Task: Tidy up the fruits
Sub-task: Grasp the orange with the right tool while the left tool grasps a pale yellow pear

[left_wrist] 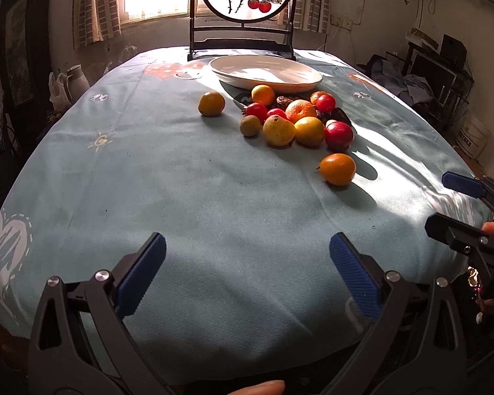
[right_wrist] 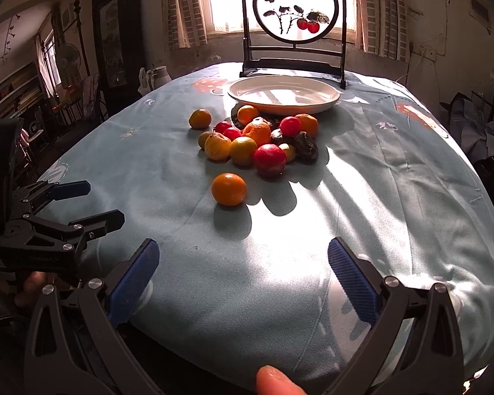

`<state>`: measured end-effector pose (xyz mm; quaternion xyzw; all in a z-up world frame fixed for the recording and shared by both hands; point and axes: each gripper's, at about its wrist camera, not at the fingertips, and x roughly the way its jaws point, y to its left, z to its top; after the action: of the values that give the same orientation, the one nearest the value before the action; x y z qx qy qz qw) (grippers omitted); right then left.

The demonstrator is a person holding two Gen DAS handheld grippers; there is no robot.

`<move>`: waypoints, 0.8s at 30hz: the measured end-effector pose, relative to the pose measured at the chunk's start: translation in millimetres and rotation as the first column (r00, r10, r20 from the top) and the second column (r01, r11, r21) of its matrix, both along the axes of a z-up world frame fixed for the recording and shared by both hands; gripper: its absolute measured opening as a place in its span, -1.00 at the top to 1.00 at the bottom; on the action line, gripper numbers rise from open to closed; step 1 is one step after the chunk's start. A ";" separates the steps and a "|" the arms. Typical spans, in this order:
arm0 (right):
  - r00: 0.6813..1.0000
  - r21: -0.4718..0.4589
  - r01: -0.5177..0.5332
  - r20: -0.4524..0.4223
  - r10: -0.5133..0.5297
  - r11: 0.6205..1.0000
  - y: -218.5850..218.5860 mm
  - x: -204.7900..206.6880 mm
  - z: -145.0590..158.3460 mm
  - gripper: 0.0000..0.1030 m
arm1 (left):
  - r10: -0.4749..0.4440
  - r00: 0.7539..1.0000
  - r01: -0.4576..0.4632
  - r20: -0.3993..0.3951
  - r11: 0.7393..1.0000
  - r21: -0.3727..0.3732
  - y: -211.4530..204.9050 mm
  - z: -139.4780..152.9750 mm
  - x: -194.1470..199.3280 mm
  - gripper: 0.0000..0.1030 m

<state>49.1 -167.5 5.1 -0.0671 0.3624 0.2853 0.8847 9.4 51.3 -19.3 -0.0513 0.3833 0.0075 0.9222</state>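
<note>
1. Left wrist view: left gripper [left_wrist: 247, 276] hovers with jaws wide apart and empty, near the table edge. The fruit pile [left_wrist: 293, 118] lies just before the empty white plate [left_wrist: 266, 72].
2. Right wrist view: right gripper [right_wrist: 242, 283] likewise spread and empty. Approach the lone orange [right_wrist: 229, 189] first, centring it between the pads.

Counter [right_wrist: 395, 181]: my work surface, under a pale blue printed cloth.
On it: white plate [right_wrist: 285, 94], fruit heap [right_wrist: 260, 140], lone orange [right_wrist: 229, 189], framed persimmon screen [right_wrist: 294, 21].
</note>
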 end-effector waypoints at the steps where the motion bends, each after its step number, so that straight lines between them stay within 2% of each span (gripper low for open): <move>1: 1.000 0.011 -0.017 -0.011 0.017 1.000 6.0 5.0 -2.3 -0.97 | 0.015 1.000 -0.015 -0.004 1.000 -0.017 5.7 -1.1 1.3 -0.96; 2: 0.999 0.015 -0.027 -0.016 0.028 1.000 13.0 10.2 -4.8 -0.97 | 0.026 1.000 -0.026 -0.011 0.999 -0.032 11.1 -2.5 2.4 -0.96; 4: 0.999 0.014 -0.034 -0.009 0.034 0.999 24.6 20.0 -8.5 -0.78 | 0.047 0.999 -0.048 -0.006 0.998 -0.045 20.9 -5.3 2.3 -0.96; 6: 0.999 0.014 -0.042 -0.025 0.042 0.999 34.2 33.5 -12.0 -0.51 | 0.058 0.998 -0.058 -0.005 0.997 -0.045 28.4 -7.3 3.3 -0.96; 9: 0.995 0.028 -0.054 -0.083 0.057 0.998 45.5 55.9 -19.2 -0.48 | 0.055 0.998 -0.057 -0.021 0.997 -0.059 38.3 -10.0 7.0 -0.96; 13: 0.994 -0.021 -0.065 -0.084 0.063 0.998 60.0 72.6 -24.1 -0.43 | 0.050 0.999 -0.050 -0.020 0.998 -0.036 45.6 -9.3 16.2 -0.96; 15: 0.991 -0.058 -0.091 -0.105 0.085 0.994 66.5 77.1 -30.9 0.04 | 0.040 0.999 -0.041 -0.017 0.999 -0.025 47.9 -5.9 24.5 -0.96; 17: 0.991 -0.091 -0.093 -0.101 0.084 0.992 66.2 78.5 -35.2 0.26 | 0.022 1.000 -0.022 -0.009 1.000 -0.014 46.3 -1.1 34.8 -0.94; 18: 0.990 -0.072 -0.099 -0.105 0.091 0.992 62.4 78.6 -34.0 0.27 | 0.005 1.000 -0.005 0.000 1.000 -0.008 44.1 1.8 40.7 -0.93; 20: 0.987 -0.003 -0.112 -0.115 0.111 0.994 51.3 79.3 -33.1 0.27 | -0.046 0.999 0.046 0.013 0.999 0.015 35.7 6.5 54.1 -0.85; 21: 0.988 0.023 -0.105 -0.113 0.107 0.994 44.7 79.0 -32.2 0.27 | -0.078 0.997 0.078 0.018 0.997 0.030 29.2 8.7 61.8 -0.75; 23: 0.989 0.067 -0.087 -0.116 0.095 0.994 30.8 80.2 -30.7 0.27 | -0.153 0.988 0.152 0.019 0.987 0.053 14.1 9.9 79.0 -0.50; 24: 0.989 0.087 -0.080 -0.119 0.090 0.993 23.8 80.7 -30.1 0.27 | -0.184 0.983 0.183 0.010 0.981 0.061 7.3 9.5 89.2 -0.24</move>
<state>129.9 -143.7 -25.0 -0.0283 0.4008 0.3409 0.8499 98.6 58.7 -9.8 0.0117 0.3790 -0.0668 0.9229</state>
